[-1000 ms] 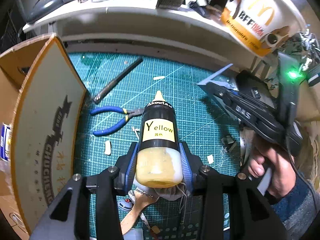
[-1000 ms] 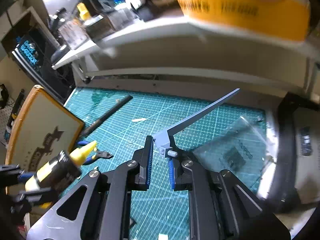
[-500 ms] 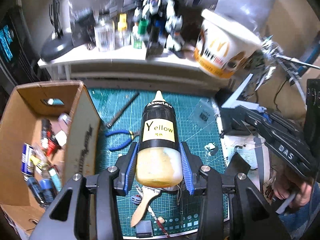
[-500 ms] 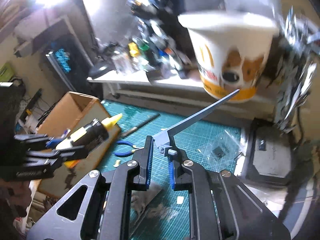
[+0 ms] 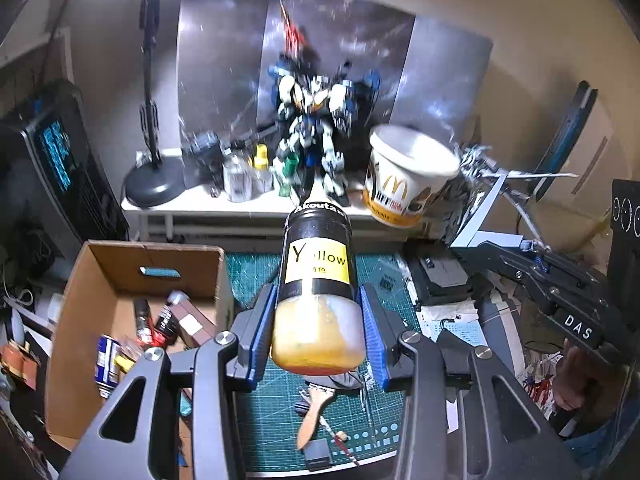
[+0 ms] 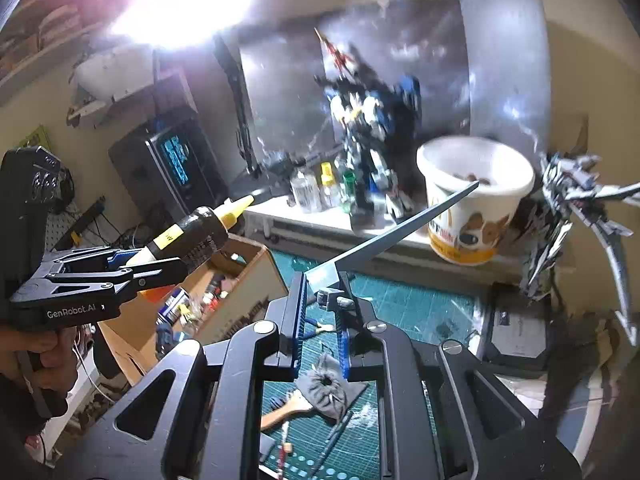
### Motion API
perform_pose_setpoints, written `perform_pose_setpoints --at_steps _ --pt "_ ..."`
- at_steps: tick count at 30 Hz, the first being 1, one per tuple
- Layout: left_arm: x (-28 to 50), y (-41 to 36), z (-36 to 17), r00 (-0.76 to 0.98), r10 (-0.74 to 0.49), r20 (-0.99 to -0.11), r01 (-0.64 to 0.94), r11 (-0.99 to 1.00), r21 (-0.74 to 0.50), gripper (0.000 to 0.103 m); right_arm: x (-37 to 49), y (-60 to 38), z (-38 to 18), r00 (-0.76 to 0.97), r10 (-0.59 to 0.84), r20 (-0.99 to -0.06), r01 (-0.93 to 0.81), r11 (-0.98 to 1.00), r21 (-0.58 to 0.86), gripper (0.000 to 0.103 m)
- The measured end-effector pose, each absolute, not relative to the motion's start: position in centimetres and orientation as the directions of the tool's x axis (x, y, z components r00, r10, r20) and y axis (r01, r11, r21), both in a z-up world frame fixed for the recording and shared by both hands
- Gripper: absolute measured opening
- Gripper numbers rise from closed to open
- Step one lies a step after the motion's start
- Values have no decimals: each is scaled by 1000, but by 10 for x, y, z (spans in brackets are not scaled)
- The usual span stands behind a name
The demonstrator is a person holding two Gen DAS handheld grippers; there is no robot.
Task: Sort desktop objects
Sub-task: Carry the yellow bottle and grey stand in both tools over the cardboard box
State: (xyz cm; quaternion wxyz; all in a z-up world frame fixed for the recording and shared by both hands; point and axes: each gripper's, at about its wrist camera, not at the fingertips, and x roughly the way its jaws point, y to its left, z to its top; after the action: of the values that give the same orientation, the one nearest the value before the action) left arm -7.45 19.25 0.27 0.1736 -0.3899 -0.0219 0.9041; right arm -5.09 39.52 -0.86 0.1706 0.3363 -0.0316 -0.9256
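The left gripper [image 5: 318, 326] clamps a yellow paint bottle [image 5: 318, 280] above a cardboard box [image 5: 120, 280] of supplies. Only the right wrist view shows the right gripper [image 6: 320, 316] pinching a grey model blade [image 6: 396, 232].

Hobby model workbench: cutting mat [image 5: 256, 412], robot model [image 5: 316, 128], paint bottles [image 5: 248, 176].

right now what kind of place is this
Most likely a hobbyist's model-building desk at home: a green cutting mat, an assembled robot model on the rear shelf with small paint bottles beside it, and a brush lying on the mat.
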Motion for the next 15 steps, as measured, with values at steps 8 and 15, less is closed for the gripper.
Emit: perform_pose_setpoints --at_steps 8,15 --pt "-53 155 28 -668 353 -655 -326 -930 -170 40 -19 362 27 -753 -294 -588 262 -955 142 13" --pt "-44 137 33 -681 326 -655 -301 -941 -156 40 -7 344 34 -741 -313 -593 284 -948 146 13"
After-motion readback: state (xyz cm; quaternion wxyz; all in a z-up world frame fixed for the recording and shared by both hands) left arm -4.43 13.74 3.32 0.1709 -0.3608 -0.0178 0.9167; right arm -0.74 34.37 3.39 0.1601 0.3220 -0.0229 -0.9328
